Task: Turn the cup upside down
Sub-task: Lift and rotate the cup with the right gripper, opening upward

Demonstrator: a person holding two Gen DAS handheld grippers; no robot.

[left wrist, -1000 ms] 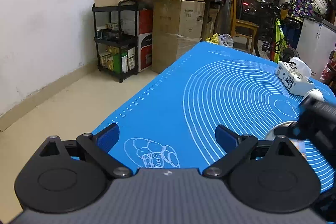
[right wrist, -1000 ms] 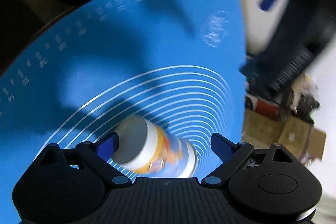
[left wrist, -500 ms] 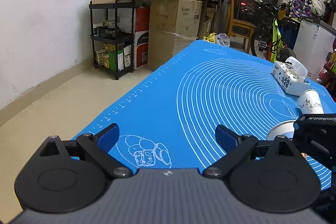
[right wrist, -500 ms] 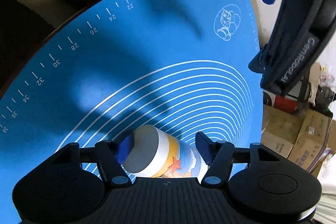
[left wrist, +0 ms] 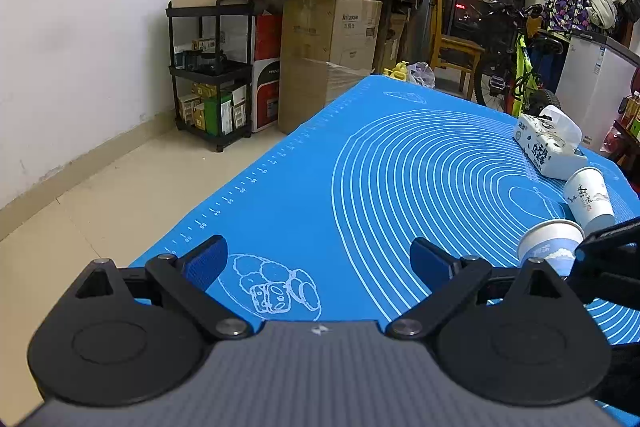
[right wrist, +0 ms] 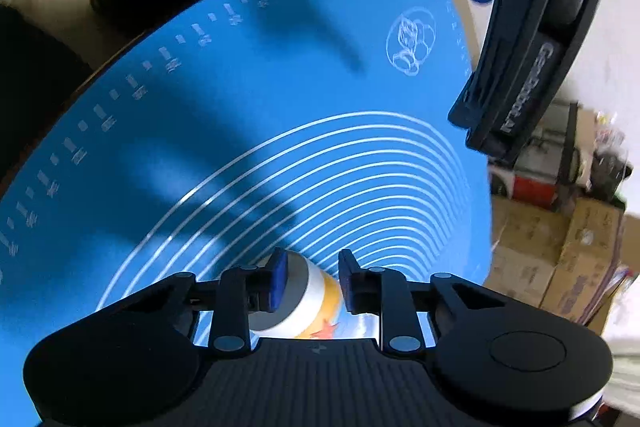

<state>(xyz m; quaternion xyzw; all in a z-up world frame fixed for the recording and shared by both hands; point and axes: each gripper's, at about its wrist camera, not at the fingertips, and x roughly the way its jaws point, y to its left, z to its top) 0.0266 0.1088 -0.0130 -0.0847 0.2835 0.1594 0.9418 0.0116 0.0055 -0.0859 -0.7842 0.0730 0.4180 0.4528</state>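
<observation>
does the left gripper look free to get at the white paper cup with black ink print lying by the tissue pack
Probably not directly: the open left gripper points left of the white ink-print paper cup, and the right gripper, shut on the colourful paper cup, sits between.

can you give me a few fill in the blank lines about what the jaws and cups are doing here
1. The right gripper has its jaws shut on the ____.
2. The left gripper has its jaws ____, with nothing between them.
3. The mat is ____ in colour.
4. A second cup stands beside the ____ box.

Missing words: cup; open; blue; tissue
</observation>
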